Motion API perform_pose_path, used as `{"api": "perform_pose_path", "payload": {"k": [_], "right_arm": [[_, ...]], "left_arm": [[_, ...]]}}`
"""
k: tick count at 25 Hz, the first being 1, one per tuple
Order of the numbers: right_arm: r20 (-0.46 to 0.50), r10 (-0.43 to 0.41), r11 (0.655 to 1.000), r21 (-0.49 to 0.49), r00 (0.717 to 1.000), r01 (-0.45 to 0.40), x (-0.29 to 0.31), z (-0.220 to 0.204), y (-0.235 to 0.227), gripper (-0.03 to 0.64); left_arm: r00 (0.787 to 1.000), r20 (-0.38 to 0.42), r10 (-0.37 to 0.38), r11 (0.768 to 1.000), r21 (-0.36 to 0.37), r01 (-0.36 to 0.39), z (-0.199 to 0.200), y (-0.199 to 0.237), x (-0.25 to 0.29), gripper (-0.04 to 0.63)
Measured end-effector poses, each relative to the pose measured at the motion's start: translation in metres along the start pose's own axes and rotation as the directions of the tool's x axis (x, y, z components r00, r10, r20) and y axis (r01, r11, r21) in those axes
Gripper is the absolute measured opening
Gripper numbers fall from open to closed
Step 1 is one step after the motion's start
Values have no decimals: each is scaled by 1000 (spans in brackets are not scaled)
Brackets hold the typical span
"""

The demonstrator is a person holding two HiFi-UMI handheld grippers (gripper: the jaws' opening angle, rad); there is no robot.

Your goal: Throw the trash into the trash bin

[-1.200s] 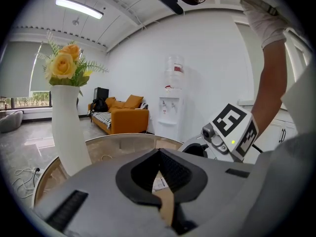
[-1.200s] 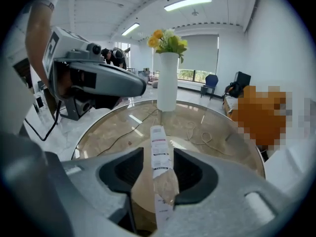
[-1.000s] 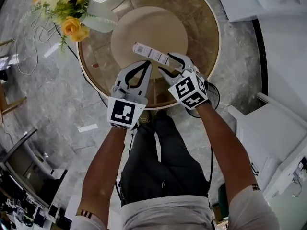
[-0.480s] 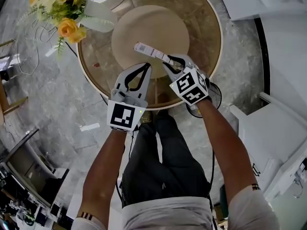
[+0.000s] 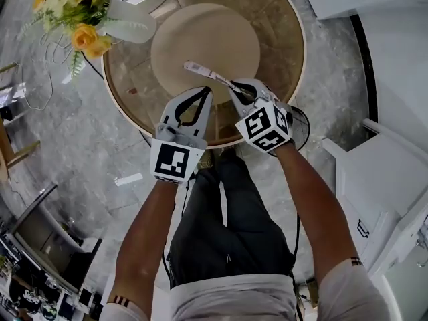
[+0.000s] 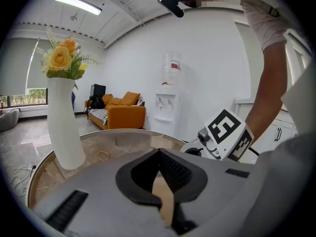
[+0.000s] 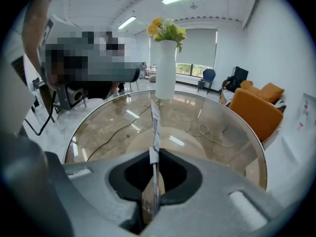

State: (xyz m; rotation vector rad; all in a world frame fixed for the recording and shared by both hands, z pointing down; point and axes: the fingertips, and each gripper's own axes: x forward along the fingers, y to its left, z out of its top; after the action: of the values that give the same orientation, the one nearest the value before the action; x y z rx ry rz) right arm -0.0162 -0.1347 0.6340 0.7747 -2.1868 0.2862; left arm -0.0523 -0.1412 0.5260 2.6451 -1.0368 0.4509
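Observation:
A long, thin, clear wrapper with a white printed label (image 5: 204, 72) sticks out over the round glass table (image 5: 294, 72). My right gripper (image 5: 235, 89) is shut on the wrapper's near end, its jaws having just been closing. In the right gripper view the wrapper (image 7: 155, 125) stands on edge between the pads, pointing away over the table (image 7: 232, 132). My left gripper (image 5: 200, 91) hovers just to the left at the table's near edge. It is shut with nothing in it, and in the left gripper view its jaws (image 6: 159, 153) meet at the tip.
A white vase of yellow flowers (image 5: 127, 25) stands at the table's far left, also in the left gripper view (image 6: 63, 127) and the right gripper view (image 7: 165, 68). A dark round rim (image 5: 302, 127) shows on the floor beside my right hand. White cabinets (image 5: 388, 172) line the right side.
The right jaws have closed onto the wrapper's near end. The wrapper, which lay flat and broad before, now looks narrow and turned on edge. The left gripper has stayed put.

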Motion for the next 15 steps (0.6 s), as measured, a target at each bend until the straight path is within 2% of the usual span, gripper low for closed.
{"api": "perform_pose_path", "payload": {"k": [8,15], "right_arm": [[67,-120,991,74,991,115,-42,8,11,18],[72,-223,966,154,972,210,-80,-1,28,19]], "left_arm": [[997,6,-77,996,36,77,5,-31,-5,0],[987,20,-157,985,80,155,12,-64,-20,0]]}}
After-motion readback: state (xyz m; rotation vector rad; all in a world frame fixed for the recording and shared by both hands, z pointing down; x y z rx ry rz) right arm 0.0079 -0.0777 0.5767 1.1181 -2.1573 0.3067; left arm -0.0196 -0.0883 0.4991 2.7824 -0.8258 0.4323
